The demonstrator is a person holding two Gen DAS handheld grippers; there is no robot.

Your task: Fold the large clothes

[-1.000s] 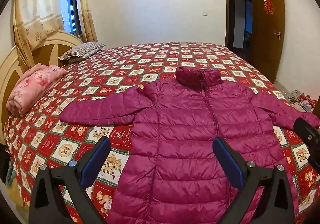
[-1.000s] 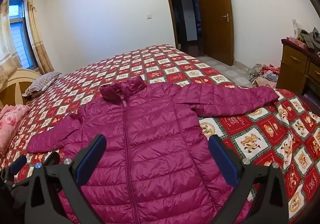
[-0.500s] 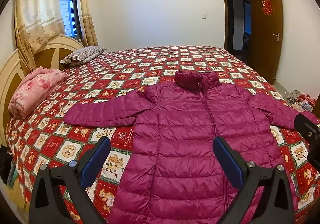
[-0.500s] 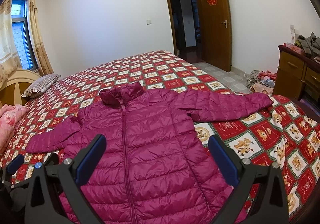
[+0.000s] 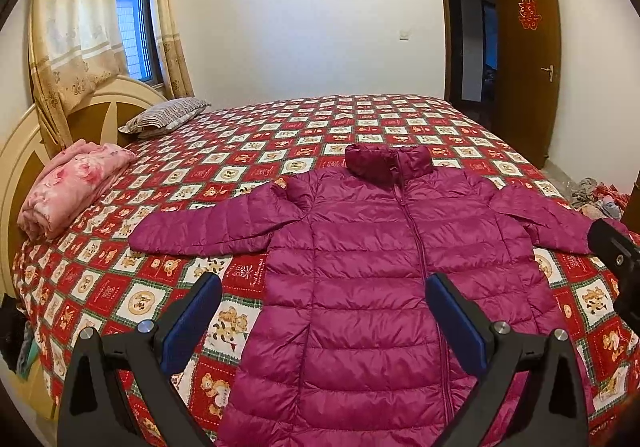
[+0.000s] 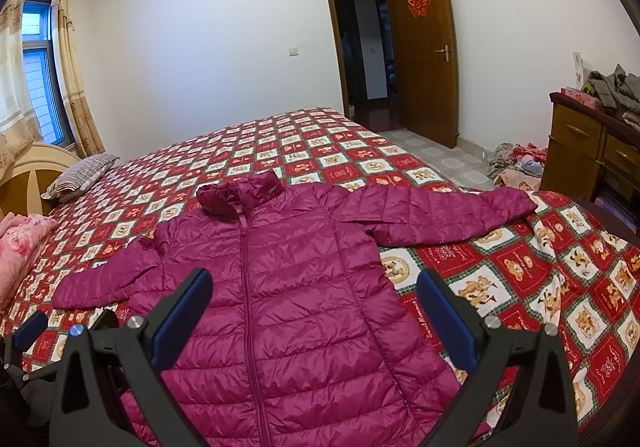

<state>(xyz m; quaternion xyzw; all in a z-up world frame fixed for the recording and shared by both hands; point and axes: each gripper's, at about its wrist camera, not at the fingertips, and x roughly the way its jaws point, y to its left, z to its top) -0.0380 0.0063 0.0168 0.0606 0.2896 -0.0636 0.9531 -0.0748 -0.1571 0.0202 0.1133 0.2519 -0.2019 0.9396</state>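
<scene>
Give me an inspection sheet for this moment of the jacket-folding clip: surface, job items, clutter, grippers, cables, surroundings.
Surface: bed under a red checked bear-print bedspread, wooden headboard at one end.
Job's things: magenta puffer jacket lies flat, front up, zipped, both sleeves spread sideways; no fold made yet.
Clutter: folded pink blanket and striped pillow near the headboard, apart from the jacket.
Grippers: left gripper open, empty, above the jacket's lower half; right gripper open, empty, likewise.
Cables: nothing seen.
Surroundings: curtained window, open wooden door, wooden dresser with clothes piled on top, clothes heap on the floor.
</scene>
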